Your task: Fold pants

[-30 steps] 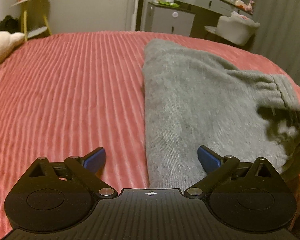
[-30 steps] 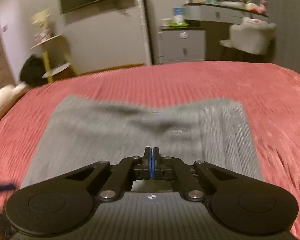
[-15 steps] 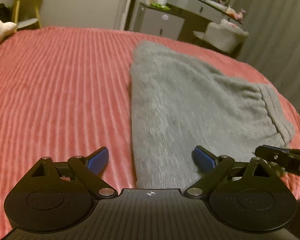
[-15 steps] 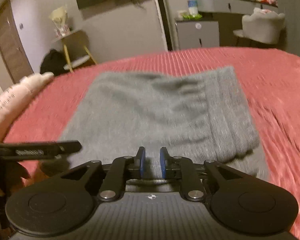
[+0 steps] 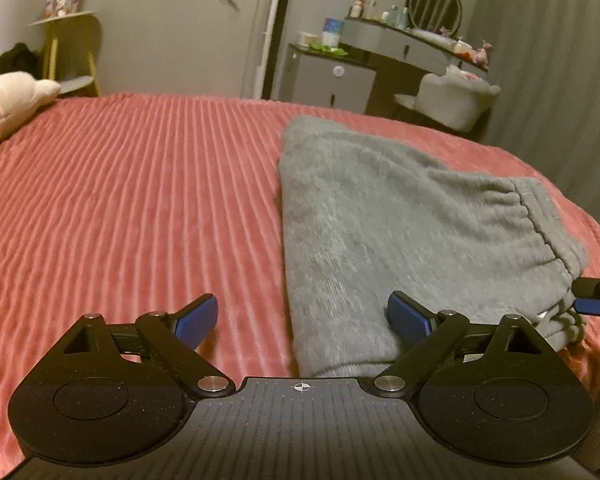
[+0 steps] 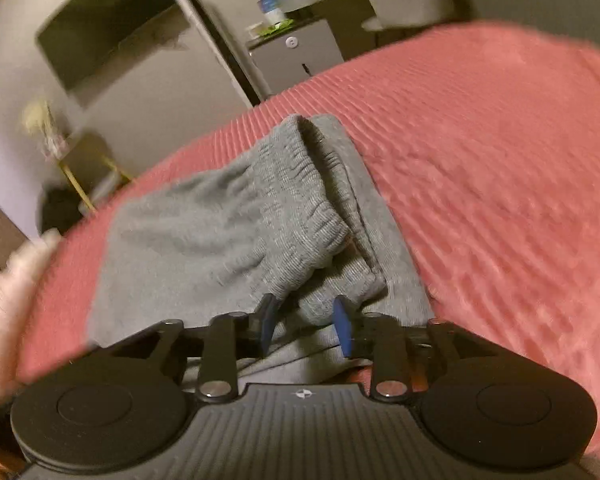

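Note:
Grey sweatpants lie folded on a red ribbed bedspread, their elastic waistband toward the right. My left gripper is open wide just above the bed. The pants' near left fold edge lies between its blue pads, untouched. In the right wrist view the picture is tilted. The jaws of my right gripper are opening, with a corner of the waistband lying loose between the blue pads. The right gripper's tip shows at the right edge of the left wrist view.
A pale plush pillow rests at the bed's left edge. Beyond the bed stand a yellow side table, a grey cabinet, a dressing table with a round mirror and a white chair.
The right gripper went from shut to partly open, rolled, and moved sideways to the waistband corner. The left gripper stayed open and shifted a little; the right gripper's tip entered its view.

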Tool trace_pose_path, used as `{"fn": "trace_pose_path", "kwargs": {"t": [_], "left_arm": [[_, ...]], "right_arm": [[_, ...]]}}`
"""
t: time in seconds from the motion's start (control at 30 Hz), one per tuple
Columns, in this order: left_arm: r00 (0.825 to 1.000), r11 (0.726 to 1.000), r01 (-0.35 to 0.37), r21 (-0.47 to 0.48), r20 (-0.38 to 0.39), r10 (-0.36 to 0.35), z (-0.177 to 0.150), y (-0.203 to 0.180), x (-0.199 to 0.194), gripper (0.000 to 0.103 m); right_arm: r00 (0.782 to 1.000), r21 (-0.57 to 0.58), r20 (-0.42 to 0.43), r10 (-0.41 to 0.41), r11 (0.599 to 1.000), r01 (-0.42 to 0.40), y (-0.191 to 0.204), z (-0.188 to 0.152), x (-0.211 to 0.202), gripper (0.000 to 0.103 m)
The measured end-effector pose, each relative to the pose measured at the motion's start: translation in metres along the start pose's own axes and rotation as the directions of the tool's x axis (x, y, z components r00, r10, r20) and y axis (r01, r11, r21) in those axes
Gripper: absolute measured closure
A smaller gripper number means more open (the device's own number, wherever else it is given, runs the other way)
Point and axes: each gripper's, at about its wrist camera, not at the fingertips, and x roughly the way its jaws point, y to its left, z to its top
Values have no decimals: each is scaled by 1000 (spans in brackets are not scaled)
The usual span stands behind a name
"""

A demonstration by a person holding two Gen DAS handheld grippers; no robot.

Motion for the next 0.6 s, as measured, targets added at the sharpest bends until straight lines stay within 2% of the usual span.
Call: {"fn": "trace_pose_path", "kwargs": {"t": [0.03, 0.07, 0.1, 0.13, 0.23, 0.3, 0.4, 0.47, 0.53, 0.57, 0.6], "left_arm": [[1000, 1000, -1, -15, -1, 1, 0, 0, -1, 7], [1000, 1000, -5, -27, -5, 5, 0, 0, -1, 7], [1000, 999, -14, -38, -10, 14, -1, 0, -1, 7], [1000, 998, -22, -52, -17, 21, -1, 0, -1, 7], [999, 996, -36, -86, -29, 33, -3, 0, -3, 7], [998, 994, -45, -104, -36, 41, -5, -1, -3, 7], [997, 990, -63, -129, -48, 57, -7, -2, -5, 7], [996, 987, -69, -145, -58, 62, -8, -2, -6, 7], [995, 984, -83, -157, -67, 74, -9, -2, -7, 6], [994, 983, -92, -162, -68, 82, -10, -2, -7, 6], [994, 982, -97, -164, -69, 87, -10, -3, -7, 6]], "right_arm": [[999, 63, 1, 35, 997, -35, -10, 2, -2, 70], [998, 106, 3, 59, 993, -59, -17, 2, -1, 65], [997, 148, 2, 77, 986, -76, -25, 3, 0, 54], [997, 188, 0, 81, 979, -79, -33, 3, 1, 48], [990, 293, 8, 140, 946, -136, -47, 4, 8, 43], [983, 325, 11, 182, 929, -175, -50, 6, 16, 33], [973, 376, 22, 231, 900, -222, -52, 9, 37, 25], [968, 379, 20, 249, 894, -238, -48, 13, 52, 24], [972, 357, 21, 232, 907, -224, -43, 12, 59, 28], [977, 339, 21, 211, 918, -205, -41, 12, 60, 45], [977, 334, 24, 212, 919, -208, -41, 12, 61, 53]]}}
